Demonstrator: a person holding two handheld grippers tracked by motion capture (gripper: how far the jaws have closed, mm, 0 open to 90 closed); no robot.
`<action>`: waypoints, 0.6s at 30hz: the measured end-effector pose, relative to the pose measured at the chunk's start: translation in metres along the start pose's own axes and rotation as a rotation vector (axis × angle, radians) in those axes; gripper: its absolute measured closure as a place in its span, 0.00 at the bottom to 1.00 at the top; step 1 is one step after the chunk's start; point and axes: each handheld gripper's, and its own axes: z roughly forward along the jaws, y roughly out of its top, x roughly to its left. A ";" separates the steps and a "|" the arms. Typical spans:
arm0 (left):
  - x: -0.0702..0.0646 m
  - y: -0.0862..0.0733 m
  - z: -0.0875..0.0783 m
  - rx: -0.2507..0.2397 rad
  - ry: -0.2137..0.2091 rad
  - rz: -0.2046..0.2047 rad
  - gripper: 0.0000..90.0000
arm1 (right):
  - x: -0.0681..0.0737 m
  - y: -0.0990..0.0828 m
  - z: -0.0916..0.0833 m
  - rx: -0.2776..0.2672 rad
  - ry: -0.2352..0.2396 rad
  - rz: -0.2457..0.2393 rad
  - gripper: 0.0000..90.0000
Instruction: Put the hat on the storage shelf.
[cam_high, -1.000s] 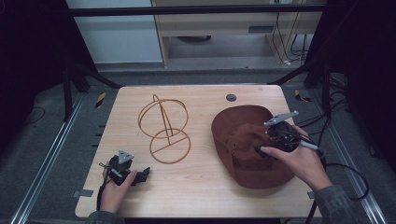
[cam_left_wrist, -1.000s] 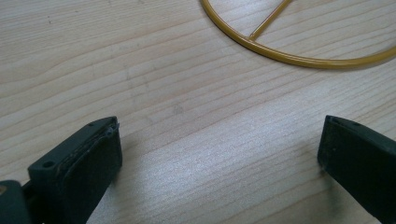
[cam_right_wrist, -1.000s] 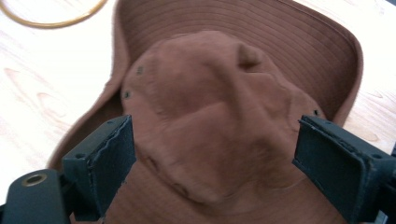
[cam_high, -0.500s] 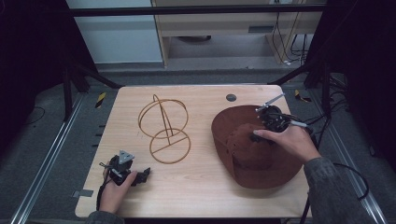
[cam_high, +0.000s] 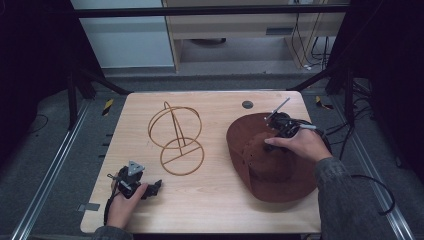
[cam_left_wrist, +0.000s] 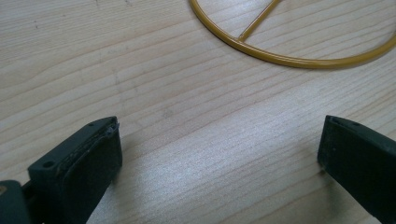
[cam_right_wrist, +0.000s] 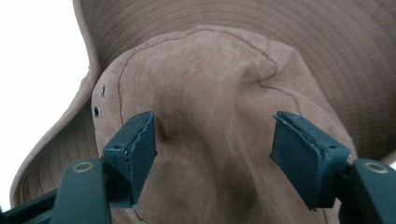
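The brown hat sits on the right side of the table; the right gripper hangs over its crown with jaws spread wide on either side, looks like it's lining up a pinch. The left gripper is also spread, parked low on the bare wood near the wire hat stand; probably just waiting out of the way.

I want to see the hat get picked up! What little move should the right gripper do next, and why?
Probably close its fingers. The right gripper is open, one finger on each side of the brown hat's crumpled crown, which bulges up between them, so a squeeze should pinch the soft fabric.
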 end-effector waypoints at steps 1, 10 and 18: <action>0.000 0.000 0.000 0.000 -0.001 -0.001 0.00 | 0.000 0.001 0.001 0.009 0.006 -0.002 0.35; 0.000 0.000 0.000 -0.001 -0.002 0.000 0.00 | 0.000 0.003 0.008 0.057 -0.007 -0.020 0.38; 0.000 0.000 0.000 -0.001 -0.002 0.000 0.00 | -0.004 0.001 0.013 0.084 0.000 -0.012 0.48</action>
